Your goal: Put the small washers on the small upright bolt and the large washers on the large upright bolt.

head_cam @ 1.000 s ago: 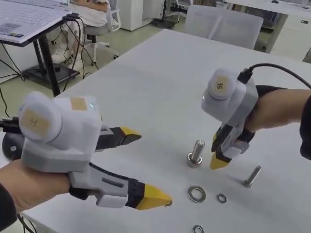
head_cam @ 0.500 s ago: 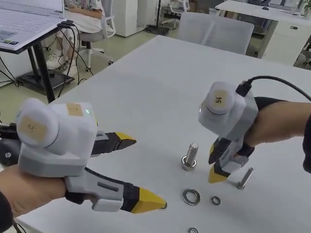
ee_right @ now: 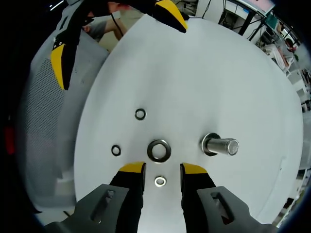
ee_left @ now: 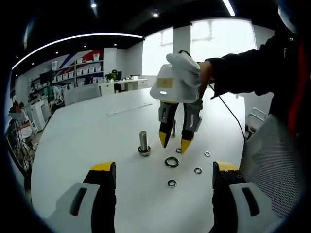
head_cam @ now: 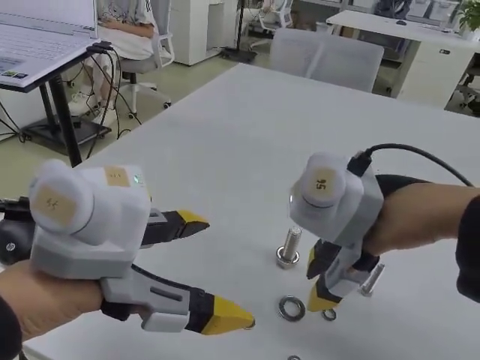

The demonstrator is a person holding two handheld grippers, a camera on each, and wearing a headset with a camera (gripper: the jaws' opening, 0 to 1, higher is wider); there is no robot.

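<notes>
White table [head_cam: 247, 135] — upright bolt [head_cam: 289, 247], large washer [head_cam: 291, 307] beside it, small washers [ee_right: 140, 114] scattered near

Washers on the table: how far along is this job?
Barely begun. Done: nothing clear; the large bolt has a collar at its foot I cannot identify. In hand: the open right gripper hangs with its jaws either side of a small washer. Still to do: the large washer and other small washers lie loose; the left gripper is open and empty.
</notes>
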